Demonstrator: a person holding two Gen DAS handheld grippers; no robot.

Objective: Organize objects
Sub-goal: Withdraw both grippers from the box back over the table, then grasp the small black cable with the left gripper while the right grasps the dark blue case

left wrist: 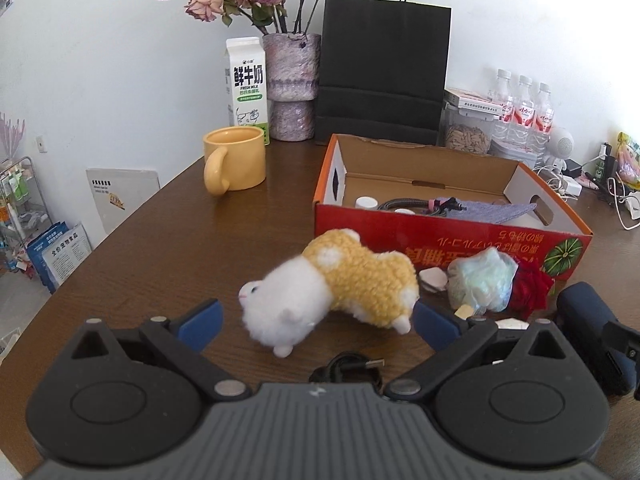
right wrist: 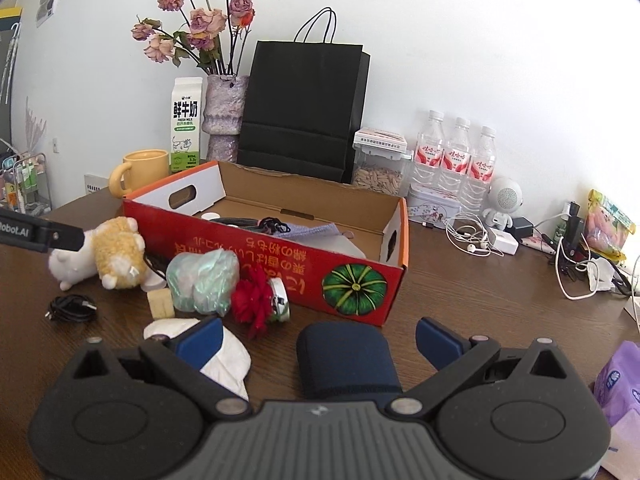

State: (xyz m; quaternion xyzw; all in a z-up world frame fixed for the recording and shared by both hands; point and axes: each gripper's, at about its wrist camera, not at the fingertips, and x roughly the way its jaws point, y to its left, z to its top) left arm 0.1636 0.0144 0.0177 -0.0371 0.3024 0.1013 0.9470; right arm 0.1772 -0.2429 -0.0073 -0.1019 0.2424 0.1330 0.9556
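A yellow and white plush toy (left wrist: 336, 288) lies on the worktop (left wrist: 160, 240) just in front of the red cardboard box (left wrist: 440, 236), between the spread left gripper (left wrist: 316, 320) fingers. The right gripper (right wrist: 318, 338) is spread around a dark blue pouch (right wrist: 344, 360).

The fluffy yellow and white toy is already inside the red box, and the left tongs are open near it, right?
Not quite. The fluffy toy is not inside the red box; it lies on the table in front of the box, as the left wrist view shows. The rest holds: the left tongs are open near it.
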